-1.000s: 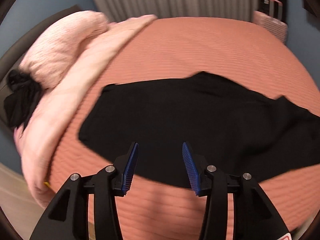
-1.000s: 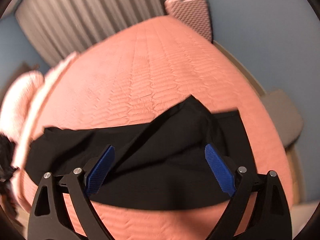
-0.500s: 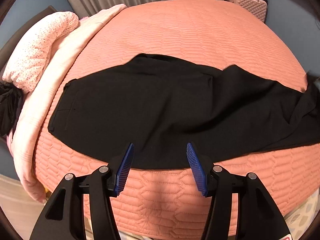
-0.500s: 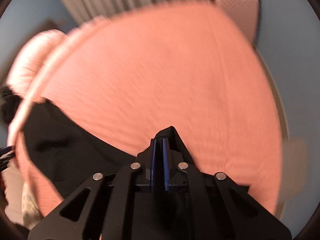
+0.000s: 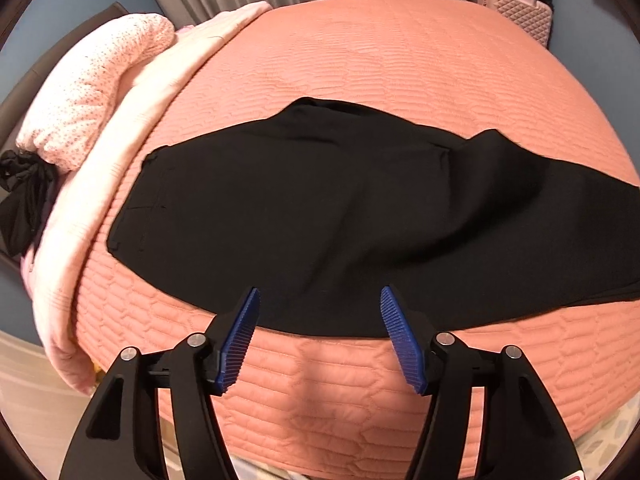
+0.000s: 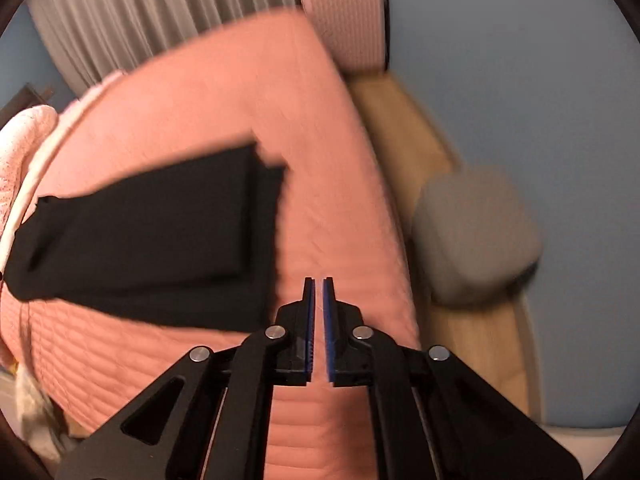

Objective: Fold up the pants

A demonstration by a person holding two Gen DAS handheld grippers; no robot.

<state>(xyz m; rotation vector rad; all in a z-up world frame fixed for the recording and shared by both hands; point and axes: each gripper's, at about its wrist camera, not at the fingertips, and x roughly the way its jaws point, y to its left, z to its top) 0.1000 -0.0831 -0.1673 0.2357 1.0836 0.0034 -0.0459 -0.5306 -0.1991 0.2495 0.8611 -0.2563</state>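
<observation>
We see bare bed (image 5: 400,60) beyond the pants (image 5: 320,208) and along their near edge; left of them a heaped blanket (image 5: 132,120) blocks passage.

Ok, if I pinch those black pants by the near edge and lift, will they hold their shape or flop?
Probably flop: the pants lie limp on the bed, with soft ridges and a rumpled far edge. The thin cloth looks light, so one edge should lift easily. The rest may drag across the quilted cover rather than slide.
</observation>
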